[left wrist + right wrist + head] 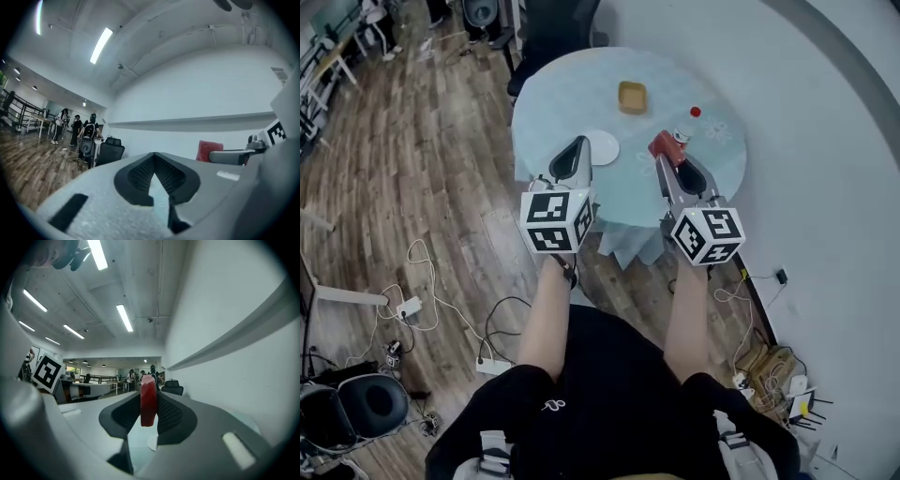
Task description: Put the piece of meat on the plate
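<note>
The piece of meat [663, 144] is a flat red slab, and my right gripper [665, 156] is shut on it over the near right part of the round table [562, 94]. In the right gripper view the meat [148, 401] stands on edge between the black pads. The white plate [604, 147] lies on the pale blue cloth between the two grippers, left of the meat. My left gripper [578, 143] hovers by the plate's left rim, shut with nothing in it [153, 157]. The left gripper view also catches the meat [208, 150] off to its right.
A yellow dish [632, 97] and a red-capped bottle [694, 114] stand farther back on the table. An office chair [546, 37] is at the table's far side. Cables [431, 291] trail over the wooden floor. A white wall [825, 141] curves round on the right. People [75, 129] stand far off.
</note>
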`<action>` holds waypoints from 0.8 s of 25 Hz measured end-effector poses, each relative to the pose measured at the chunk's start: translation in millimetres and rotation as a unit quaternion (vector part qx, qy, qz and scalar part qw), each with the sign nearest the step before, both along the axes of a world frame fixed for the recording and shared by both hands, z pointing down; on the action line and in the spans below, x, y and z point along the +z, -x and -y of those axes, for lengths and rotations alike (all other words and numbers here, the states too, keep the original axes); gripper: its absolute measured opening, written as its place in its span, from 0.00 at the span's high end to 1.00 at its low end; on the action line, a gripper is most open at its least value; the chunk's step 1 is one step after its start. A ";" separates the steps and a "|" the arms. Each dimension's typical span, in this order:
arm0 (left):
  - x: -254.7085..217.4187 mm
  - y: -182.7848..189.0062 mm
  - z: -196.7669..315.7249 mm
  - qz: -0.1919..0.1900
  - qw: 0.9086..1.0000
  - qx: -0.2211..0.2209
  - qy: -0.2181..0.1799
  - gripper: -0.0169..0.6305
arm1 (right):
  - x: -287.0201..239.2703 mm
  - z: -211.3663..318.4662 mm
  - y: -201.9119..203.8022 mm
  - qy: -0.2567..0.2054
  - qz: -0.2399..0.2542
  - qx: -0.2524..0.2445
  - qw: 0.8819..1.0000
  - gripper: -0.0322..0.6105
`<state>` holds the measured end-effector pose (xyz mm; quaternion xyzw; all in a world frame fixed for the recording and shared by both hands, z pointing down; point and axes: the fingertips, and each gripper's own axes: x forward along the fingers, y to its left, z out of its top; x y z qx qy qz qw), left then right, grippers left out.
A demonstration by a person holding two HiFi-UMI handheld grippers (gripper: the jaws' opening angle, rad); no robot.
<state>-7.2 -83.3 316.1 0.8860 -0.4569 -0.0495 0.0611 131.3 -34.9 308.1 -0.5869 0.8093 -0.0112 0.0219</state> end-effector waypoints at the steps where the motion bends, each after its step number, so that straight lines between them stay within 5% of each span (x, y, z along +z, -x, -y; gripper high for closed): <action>1: -1.6 3.8 23.6 0.005 1.000 0.001 -0.001 0.98 | 1.4 23.1 4.0 0.003 0.002 0.002 1.000 0.79; 9: 18.3 19.0 173.4 0.032 0.999 0.017 0.031 0.98 | 20.6 175.6 29.0 0.035 0.014 0.013 0.999 0.79; 20: 63.9 25.7 246.0 0.028 0.996 0.013 0.086 0.98 | 53.4 256.4 17.3 0.081 0.019 0.024 0.996 0.79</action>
